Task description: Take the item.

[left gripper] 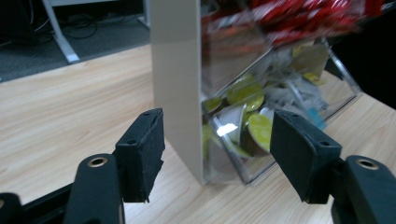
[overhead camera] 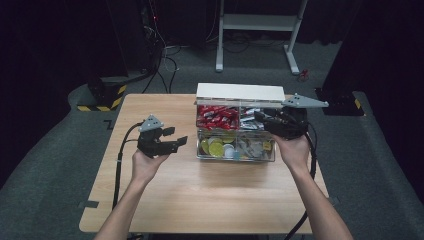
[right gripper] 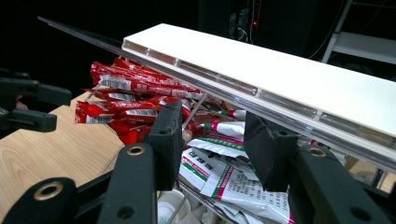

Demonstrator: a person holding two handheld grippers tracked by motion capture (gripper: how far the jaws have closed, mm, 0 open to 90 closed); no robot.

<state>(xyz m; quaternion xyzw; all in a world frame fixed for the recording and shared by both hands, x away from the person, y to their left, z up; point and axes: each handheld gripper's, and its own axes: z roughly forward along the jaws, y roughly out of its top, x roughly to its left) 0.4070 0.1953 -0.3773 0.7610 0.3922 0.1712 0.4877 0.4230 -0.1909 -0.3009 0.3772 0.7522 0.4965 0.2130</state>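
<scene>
Two grippers are working around one clear box (overhead camera: 235,150) that is sitting near the far edge of the tabletop (overhead camera: 200,200), right of its middle, with its white lid (overhead camera: 240,93) standing open at the back.

Starting at the left, I am holding the left gripper (overhead camera: 175,136) just off the box's left wall, above bare wood, jaws spread wide and pinching nothing. In the left gripper view its pads (left gripper: 142,151) are framing the near corner of the box, where the yellow-green capsules (left gripper: 247,91) are lying behind the clear wall. I judge this gripper is waiting to steady the box; to do that well I should be keeping it low and close to the wall without nudging the box along the tabletop.

Moving right, the red packets (overhead camera: 216,116) are filling the far-left compartment, and the white sachets (overhead camera: 248,120) the far-right one.

At the right, I am reaching the right gripper (overhead camera: 261,118) over the box's right side into that far-right compartment. Its jaws are parted and closed on nothing yet; in the right gripper view the sachets (right gripper: 219,175) are lying directly between and below the pads (right gripper: 170,140), with the lid just above. I should be lowering straight, staying clear of the lid and the divider, and closing on a single sachet.
</scene>
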